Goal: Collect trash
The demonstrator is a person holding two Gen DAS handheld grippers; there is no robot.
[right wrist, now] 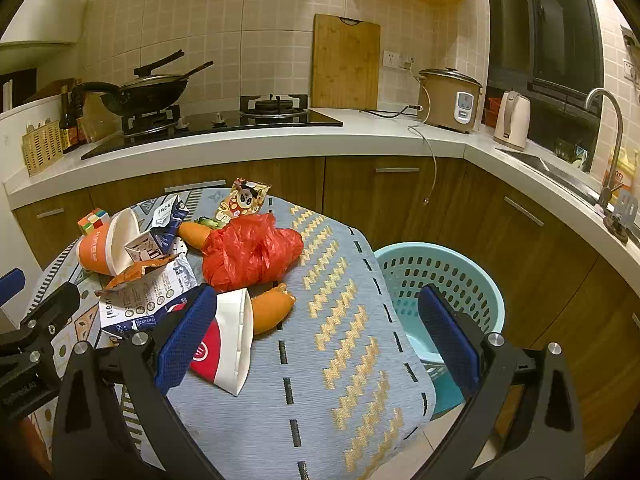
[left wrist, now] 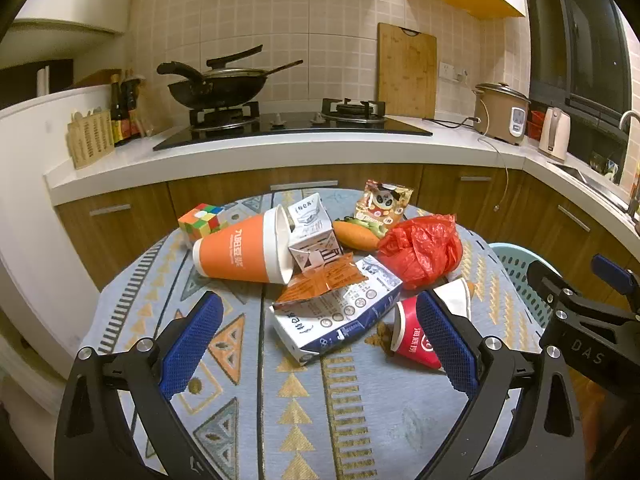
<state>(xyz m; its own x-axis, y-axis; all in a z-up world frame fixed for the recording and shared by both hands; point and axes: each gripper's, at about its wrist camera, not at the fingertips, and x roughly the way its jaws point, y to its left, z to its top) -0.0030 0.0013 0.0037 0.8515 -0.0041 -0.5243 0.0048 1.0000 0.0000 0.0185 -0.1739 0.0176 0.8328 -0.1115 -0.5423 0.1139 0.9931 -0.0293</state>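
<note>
Trash lies in a pile on a patterned blue tablecloth (left wrist: 360,400): an orange paper cup (left wrist: 244,252) on its side, a small white carton (left wrist: 312,236), a flattened white-and-blue carton (left wrist: 340,312), an orange wrapper (left wrist: 320,284), a red plastic bag (left wrist: 420,248), a red-and-white paper cup (left wrist: 412,344) on its side, a panda snack packet (left wrist: 384,200). My left gripper (left wrist: 320,332) is open and empty, just in front of the flattened carton. My right gripper (right wrist: 320,328) is open and empty, its left finger (right wrist: 184,336) beside the red-and-white cup (right wrist: 224,344). A light blue trash basket (right wrist: 440,280) stands right of the table.
A Rubik's cube (left wrist: 200,220) and a toy carrot (left wrist: 356,234) lie among the pile; another orange toy (right wrist: 272,308) lies by the red-and-white cup. Behind is a kitchen counter (left wrist: 280,152) with a stove, a wok (left wrist: 216,84), a rice cooker (left wrist: 500,112) and a kettle (left wrist: 554,132).
</note>
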